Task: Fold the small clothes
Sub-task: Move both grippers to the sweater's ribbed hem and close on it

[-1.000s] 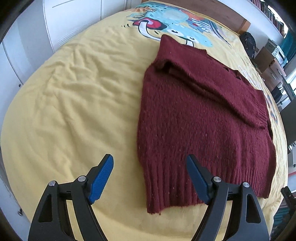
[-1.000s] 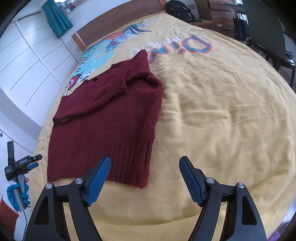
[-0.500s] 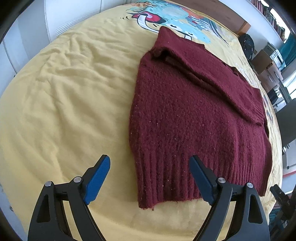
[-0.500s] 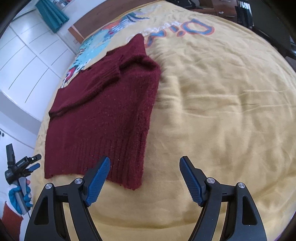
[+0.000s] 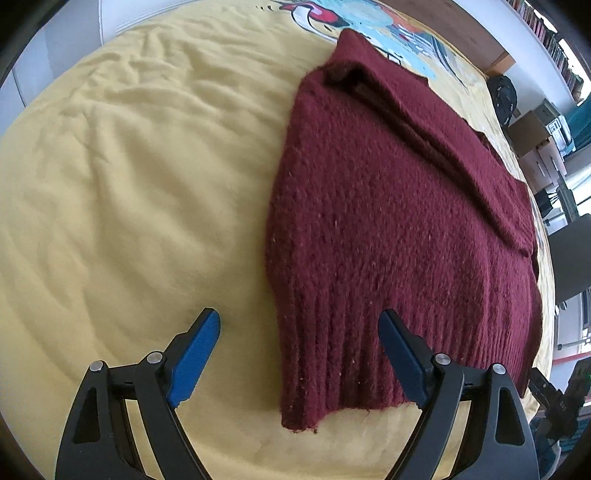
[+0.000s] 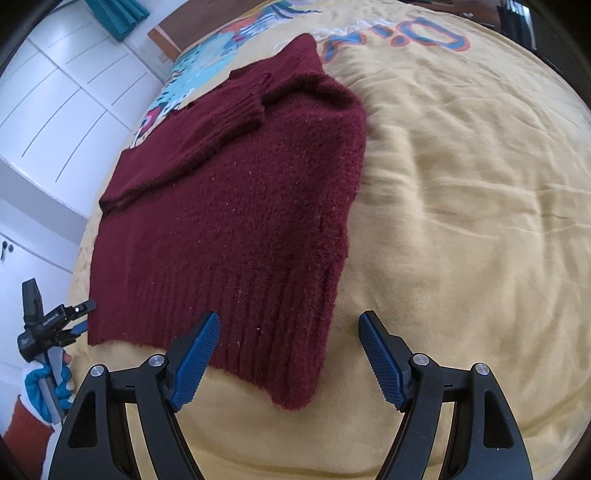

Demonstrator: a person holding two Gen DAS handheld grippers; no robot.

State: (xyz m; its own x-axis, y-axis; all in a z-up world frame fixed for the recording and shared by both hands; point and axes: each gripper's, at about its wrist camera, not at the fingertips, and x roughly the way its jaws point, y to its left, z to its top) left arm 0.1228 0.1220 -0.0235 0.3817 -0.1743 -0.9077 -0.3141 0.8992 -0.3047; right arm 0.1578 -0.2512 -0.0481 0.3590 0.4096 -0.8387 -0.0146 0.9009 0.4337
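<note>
A maroon knitted sweater [image 5: 388, 221] lies flat on the yellow bedspread [image 5: 110, 184], both sleeves folded across its body. My left gripper [image 5: 299, 315] hangs open just above the hem's near left corner; one blue pad is over bare bedspread, the other over the ribbed hem. In the right wrist view the same sweater [image 6: 240, 192] fills the middle. My right gripper [image 6: 290, 315] is open above the hem's near right corner, which lies between its pads, untouched. The left gripper [image 6: 55, 325] also shows at that view's left edge, held by a hand in a blue and white glove [image 6: 48, 384].
The bedspread carries a cartoon print and big letters [image 6: 424, 33] near the wooden headboard [image 6: 166, 33]. White wardrobe doors [image 6: 55, 110] stand along one side of the bed. A dark backpack [image 5: 504, 96] and boxes [image 5: 535, 136] sit beyond the far corner.
Both grippers have sunk towards the sweater's hem, which now looks larger and closer. The left jaws stand a little wider than a second ago. The sweater has not moved.
</note>
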